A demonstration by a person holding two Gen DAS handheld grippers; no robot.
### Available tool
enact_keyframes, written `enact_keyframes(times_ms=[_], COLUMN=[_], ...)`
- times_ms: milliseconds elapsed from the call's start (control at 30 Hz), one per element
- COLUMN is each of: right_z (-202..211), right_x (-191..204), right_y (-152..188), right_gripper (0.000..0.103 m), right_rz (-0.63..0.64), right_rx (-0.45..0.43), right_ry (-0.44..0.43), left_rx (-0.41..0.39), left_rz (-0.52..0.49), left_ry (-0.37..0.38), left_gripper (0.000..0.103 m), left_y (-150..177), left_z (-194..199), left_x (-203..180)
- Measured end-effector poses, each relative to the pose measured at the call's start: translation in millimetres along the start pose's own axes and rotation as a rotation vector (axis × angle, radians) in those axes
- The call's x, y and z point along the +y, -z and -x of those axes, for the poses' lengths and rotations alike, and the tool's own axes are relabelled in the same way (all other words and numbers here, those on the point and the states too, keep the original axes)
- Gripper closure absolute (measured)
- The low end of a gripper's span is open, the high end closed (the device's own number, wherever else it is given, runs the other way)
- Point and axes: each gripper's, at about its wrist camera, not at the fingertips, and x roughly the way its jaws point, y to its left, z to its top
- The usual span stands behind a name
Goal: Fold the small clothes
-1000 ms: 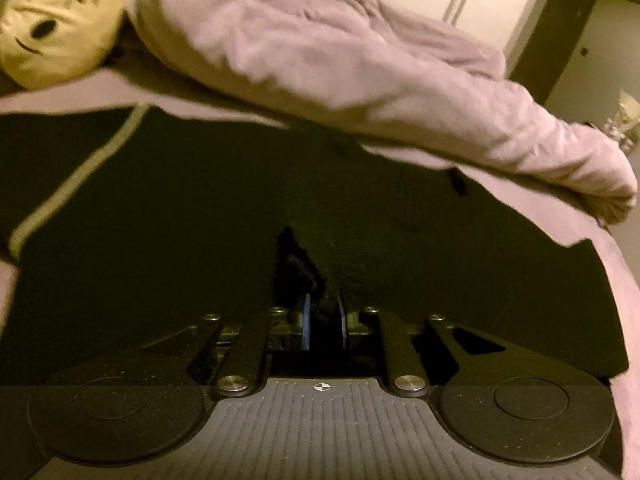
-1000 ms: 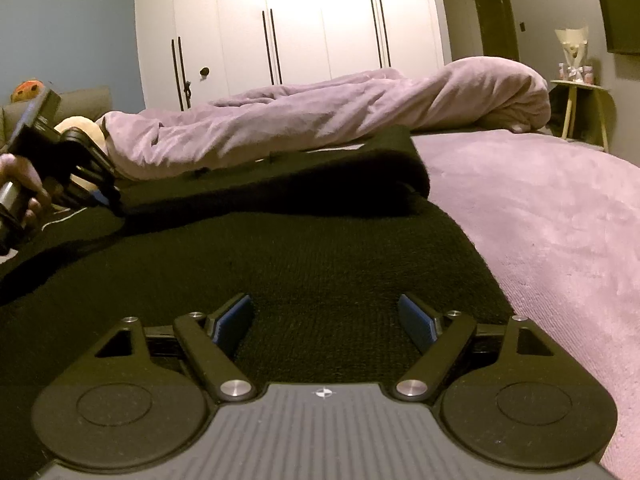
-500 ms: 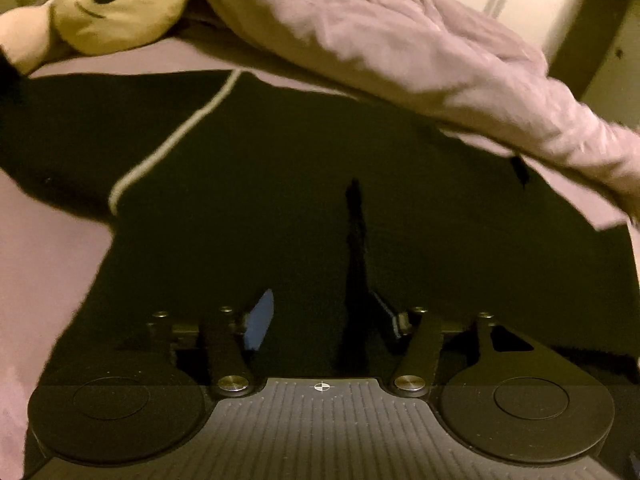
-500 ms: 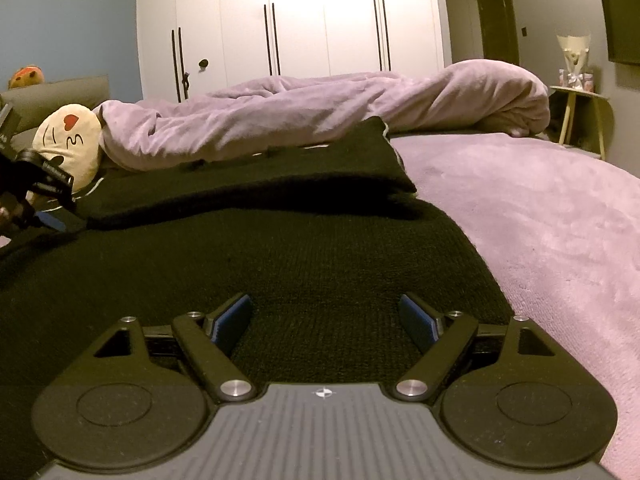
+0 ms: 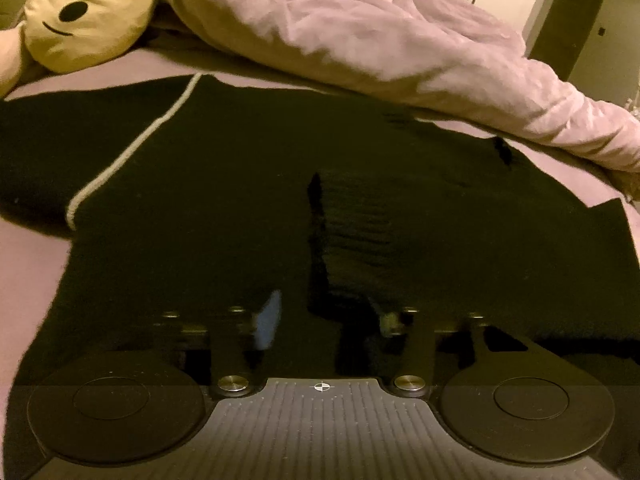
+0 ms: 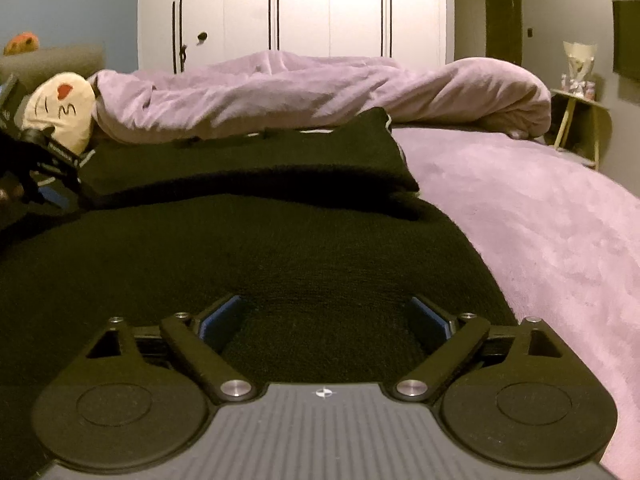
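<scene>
Grippers first. Left gripper [image 5: 324,320] pitched steeply down over the black knitted garment with a pale stripe [image 5: 240,208]; jaws part-way apart and closing. A raised ridge of the black knit stands up between them, running away from the camera. Motion blur and dark-on-dark hide whether the blue pads [image 5: 269,318] already press on it; they look just short of contact. Judgement: the ridge was pinched up so an edge can be carried over for a fold.

Right gripper [image 6: 323,322] held low and shallow above the same garment, jaws nearly at full spread and opening. Nothing gripped; the knit lies flat beneath and between the fingers [image 6: 218,322]. Judgement: it is parked wide to drop onto the near hem or pin the cloth while the other side works.

Outward: garment spread across the lilac fleece bed cover [image 6: 540,220], one part already doubled over into a thicker band [image 6: 248,164] farther from the right gripper. Pale stripe runs diagonally to the left of the left gripper. Beyond the garment, a bunched lilac duvet [image 5: 380,36] and a cream plush toy with a drawn face [image 5: 88,12]; white wardrobe doors [image 6: 304,8] behind.
</scene>
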Motion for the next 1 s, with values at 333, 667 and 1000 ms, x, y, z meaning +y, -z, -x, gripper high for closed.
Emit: enact_keyframes(times_ms=[333, 667, 1000], right_z=[-0.5, -1.1, 2.4], right_x=[6.1, 8.2, 11.4], right_y=[-2.1, -0.9, -8.3], right_gripper=[0.005, 0.004, 0.004], right_rz=[0.017, 0.020, 0.027], right_rx=[0.017, 0.014, 0.039], right_ry=[0.055, 0.064, 0.094], left_rx=[-0.016, -0.095, -0.188], left_rz=[-0.011, 0.051, 0.424], left_ry=[-0.096, -0.116, -0.103], left_gripper=[0.098, 0.036, 0.027], left_y=[-11.7, 2.1, -10.8], left_z=[12.8, 54.7, 63.9], left_x=[13.7, 73.1, 196.7])
